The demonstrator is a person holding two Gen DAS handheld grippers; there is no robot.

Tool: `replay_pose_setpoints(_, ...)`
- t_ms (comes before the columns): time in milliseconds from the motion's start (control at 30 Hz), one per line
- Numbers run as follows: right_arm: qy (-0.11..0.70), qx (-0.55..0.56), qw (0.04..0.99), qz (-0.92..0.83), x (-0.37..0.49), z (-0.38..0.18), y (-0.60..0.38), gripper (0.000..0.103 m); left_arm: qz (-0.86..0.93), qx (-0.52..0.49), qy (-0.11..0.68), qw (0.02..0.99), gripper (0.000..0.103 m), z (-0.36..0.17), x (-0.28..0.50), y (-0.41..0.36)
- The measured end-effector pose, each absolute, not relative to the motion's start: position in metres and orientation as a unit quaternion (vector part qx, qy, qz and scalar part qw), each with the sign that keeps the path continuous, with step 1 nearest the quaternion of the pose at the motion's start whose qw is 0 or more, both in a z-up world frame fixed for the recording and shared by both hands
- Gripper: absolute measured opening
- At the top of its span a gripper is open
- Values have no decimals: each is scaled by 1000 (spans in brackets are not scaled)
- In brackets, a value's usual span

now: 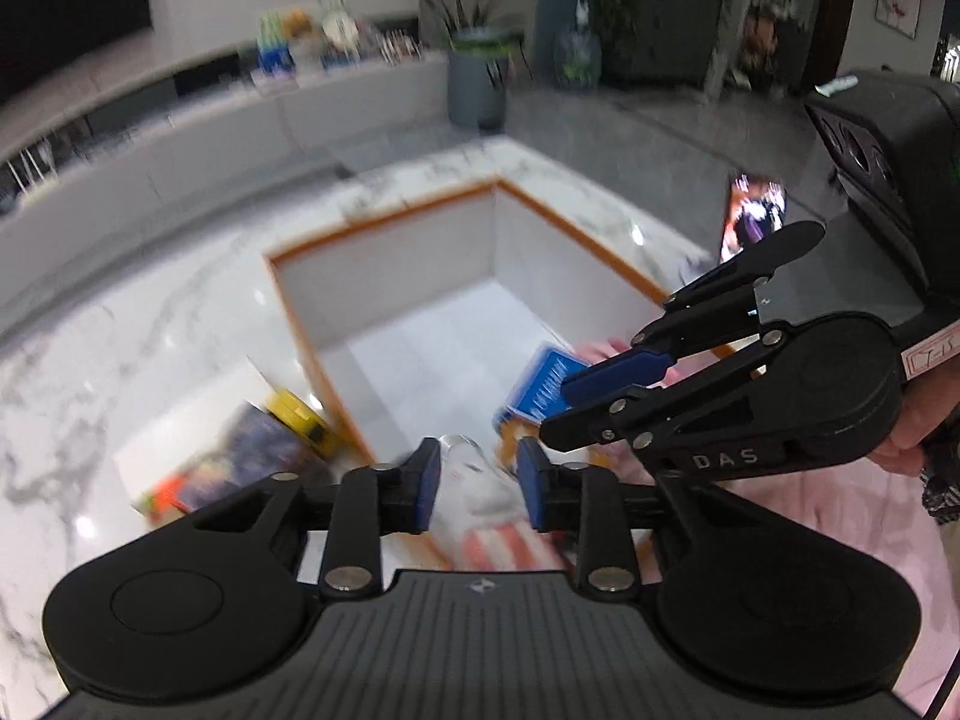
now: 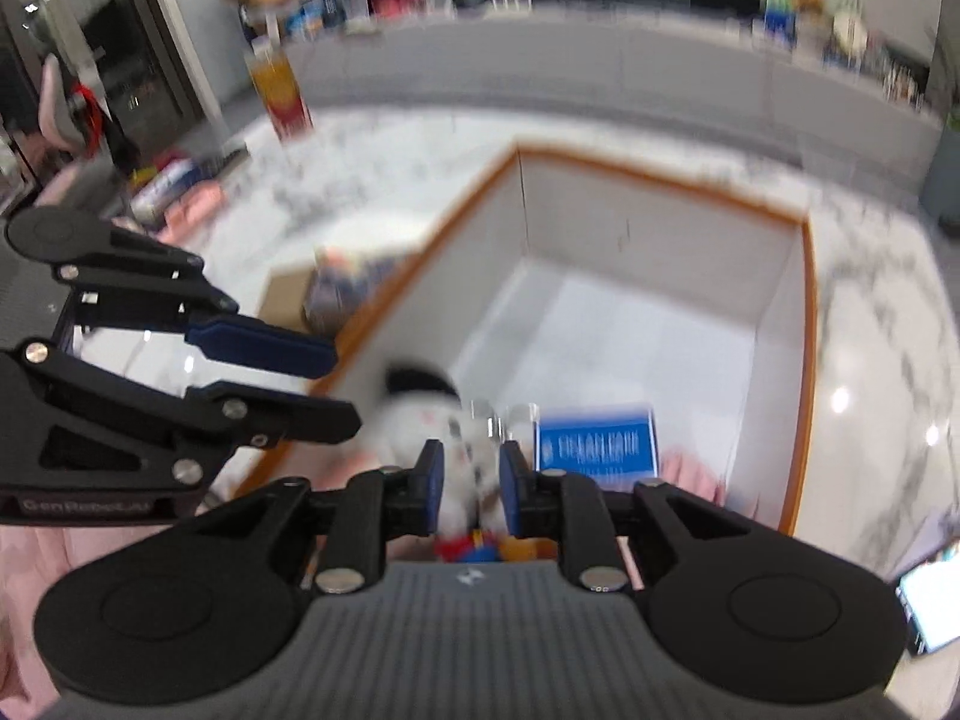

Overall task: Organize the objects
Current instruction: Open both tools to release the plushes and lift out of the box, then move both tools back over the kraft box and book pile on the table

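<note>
A white box with an orange rim [image 1: 384,222] [image 2: 660,180] stands on the marble table. Inside it lie a blue card [image 1: 543,387] [image 2: 594,447] and pink cloth [image 1: 600,351]. My left gripper [image 1: 477,480] is over the box's near corner with its jaws around a clear glass-like object [image 1: 465,465]; contact is blurred. My right gripper [image 2: 471,483] has its jaws narrowly apart around a white soft toy [image 2: 420,426] with a dark patch. In the left wrist view the right gripper [image 1: 606,402] reaches in from the right.
A yellow tape roll [image 1: 297,414] and a dark printed packet on a white sheet [image 1: 252,462] lie left of the box. A phone with a lit screen [image 1: 753,213] lies to the right. An orange drink carton [image 2: 281,93] stands farther back. Pink cloth [image 1: 810,510] covers the near side.
</note>
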State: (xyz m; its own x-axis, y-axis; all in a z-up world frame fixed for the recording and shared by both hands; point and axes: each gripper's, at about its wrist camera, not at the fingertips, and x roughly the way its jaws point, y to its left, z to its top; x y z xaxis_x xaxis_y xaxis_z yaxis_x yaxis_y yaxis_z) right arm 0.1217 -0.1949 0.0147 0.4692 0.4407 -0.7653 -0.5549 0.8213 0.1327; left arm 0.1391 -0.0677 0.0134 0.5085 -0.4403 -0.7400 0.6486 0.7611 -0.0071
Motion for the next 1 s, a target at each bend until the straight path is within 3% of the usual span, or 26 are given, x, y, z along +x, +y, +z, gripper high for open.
replay_pose_setpoints(67,391,-73,868,297,117,21,-190,36,-305,146,355,871,41,20,135,-58)
replay_pose_setpoints(400,364,-105,860,341,124,35,-144,36,-255,160,311,901,42,37,133,1)
replay_pose_setpoints(500,365,-123,852,355,129,36,-126,36,-245,160,316,902,66,33,136,20)
replay_pose_setpoints(533,365,-130,848,361,129,35,-119,36,-240,159,320,903,68,31,137,26)
replay_pose_setpoints(733,367,-192,822,391,137,26,-78,37,-234,167,342,895,72,10,149,46)
replay_pose_setpoints(833,365,-234,806,402,142,16,-59,53,-227,145,365,891,73,-1,157,57)
replay_pose_setpoints(1000,355,-311,766,436,152,-2,-35,54,-238,139,380,883,74,-21,173,60)
